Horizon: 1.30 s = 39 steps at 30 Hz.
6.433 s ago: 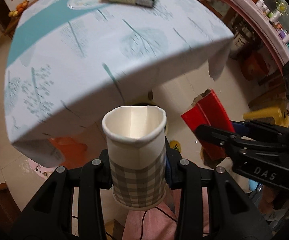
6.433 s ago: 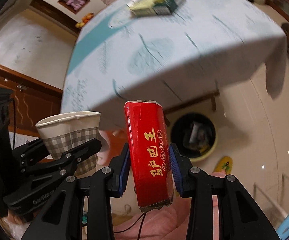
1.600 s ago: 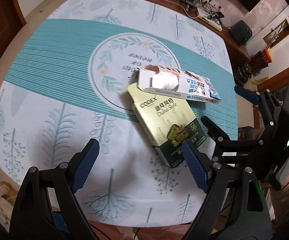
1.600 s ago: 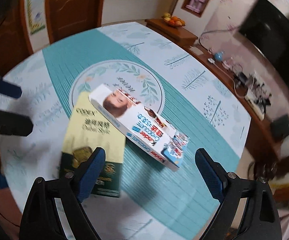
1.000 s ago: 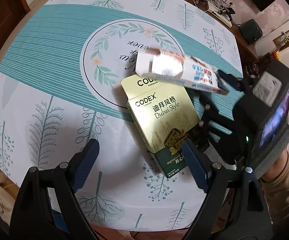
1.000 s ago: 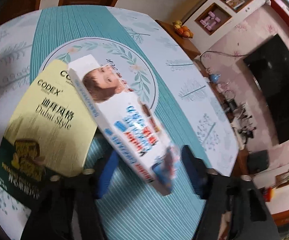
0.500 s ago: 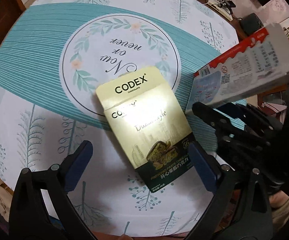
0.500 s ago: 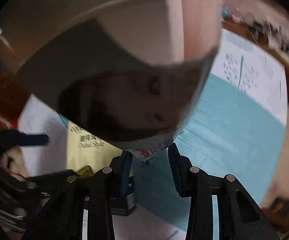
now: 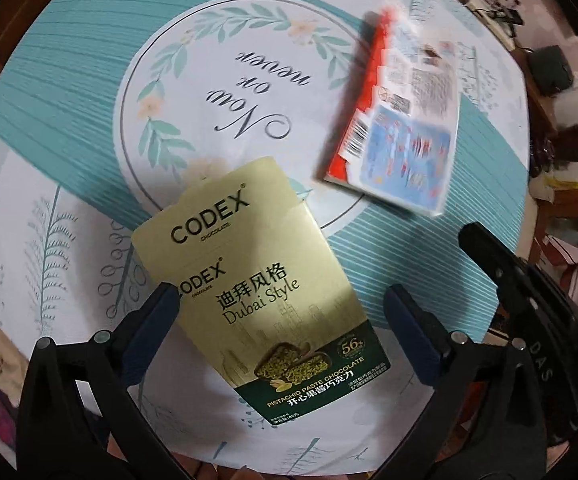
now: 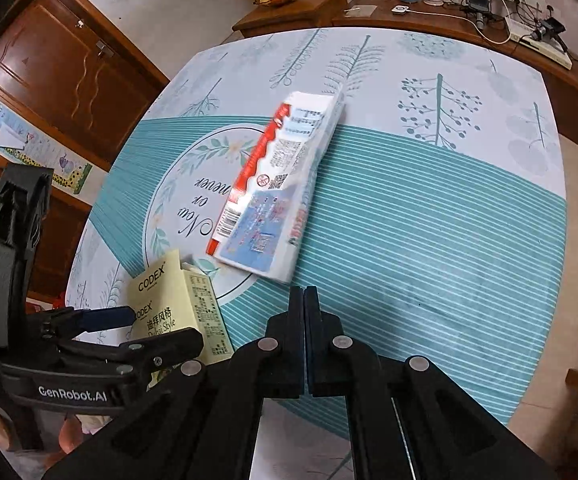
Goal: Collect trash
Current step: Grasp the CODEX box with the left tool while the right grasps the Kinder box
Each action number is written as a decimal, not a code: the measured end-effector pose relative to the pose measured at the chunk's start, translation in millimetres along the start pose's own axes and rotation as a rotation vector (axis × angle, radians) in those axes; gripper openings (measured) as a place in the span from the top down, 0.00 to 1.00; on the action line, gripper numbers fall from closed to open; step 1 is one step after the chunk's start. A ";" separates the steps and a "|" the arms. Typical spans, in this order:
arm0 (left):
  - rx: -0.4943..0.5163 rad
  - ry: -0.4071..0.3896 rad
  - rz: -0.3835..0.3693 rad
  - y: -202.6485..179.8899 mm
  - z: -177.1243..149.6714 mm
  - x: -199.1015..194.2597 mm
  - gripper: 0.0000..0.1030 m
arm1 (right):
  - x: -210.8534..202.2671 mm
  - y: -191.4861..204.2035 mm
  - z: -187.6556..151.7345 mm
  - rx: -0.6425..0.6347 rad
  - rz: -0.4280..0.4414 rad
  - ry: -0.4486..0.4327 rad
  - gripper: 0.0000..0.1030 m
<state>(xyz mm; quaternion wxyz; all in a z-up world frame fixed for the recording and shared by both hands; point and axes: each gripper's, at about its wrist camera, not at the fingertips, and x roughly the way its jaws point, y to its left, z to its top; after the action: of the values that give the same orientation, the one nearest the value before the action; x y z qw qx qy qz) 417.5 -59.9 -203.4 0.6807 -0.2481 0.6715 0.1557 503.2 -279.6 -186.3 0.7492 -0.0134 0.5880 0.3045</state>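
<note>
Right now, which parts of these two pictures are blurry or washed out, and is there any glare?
Left wrist view: the white and red carton is smeared by motion blur, the gold chocolate box is sharp with a bright sheen mid-panel. Right wrist view: mostly crisp, the carton only slightly soft; both views bend the tablecloth with fisheye curvature and dark corners.

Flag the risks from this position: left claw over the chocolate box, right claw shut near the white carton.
1. The left claw stands wide open astride the gold chocolate box, which lies askew to its fingers; closing may twist or skid it on the tablecloth.
2. The right claw is shut on nothing; the white and red carton lies loose just ahead and could get nudged.
3. Both claws sit close together, so they could collide.
</note>
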 end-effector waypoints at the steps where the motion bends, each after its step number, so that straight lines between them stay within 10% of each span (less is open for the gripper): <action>1: -0.013 0.004 0.007 1.7 -1.9 2.4 0.02 | -0.7 -0.6 -2.4 0.005 0.006 0.000 0.99; 18: -0.153 0.090 0.078 3.8 -10.2 38.4 0.01 | 12.3 -6.0 -8.7 0.046 0.039 0.018 0.98; 25: -0.171 0.078 0.073 15.9 -7.9 35.6 0.03 | 16.5 -9.7 3.7 0.125 0.061 -0.004 0.63; 39: -0.120 -0.026 0.067 55.5 3.1 -2.2 0.04 | 53.4 -20.7 44.2 0.228 0.108 0.006 0.63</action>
<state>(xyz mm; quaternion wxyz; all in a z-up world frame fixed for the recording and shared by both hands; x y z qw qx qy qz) 389.7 -12.0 -208.4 0.6677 -0.2638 0.6599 0.2216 558.1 -256.2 -227.2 0.7267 0.1026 0.6208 0.2758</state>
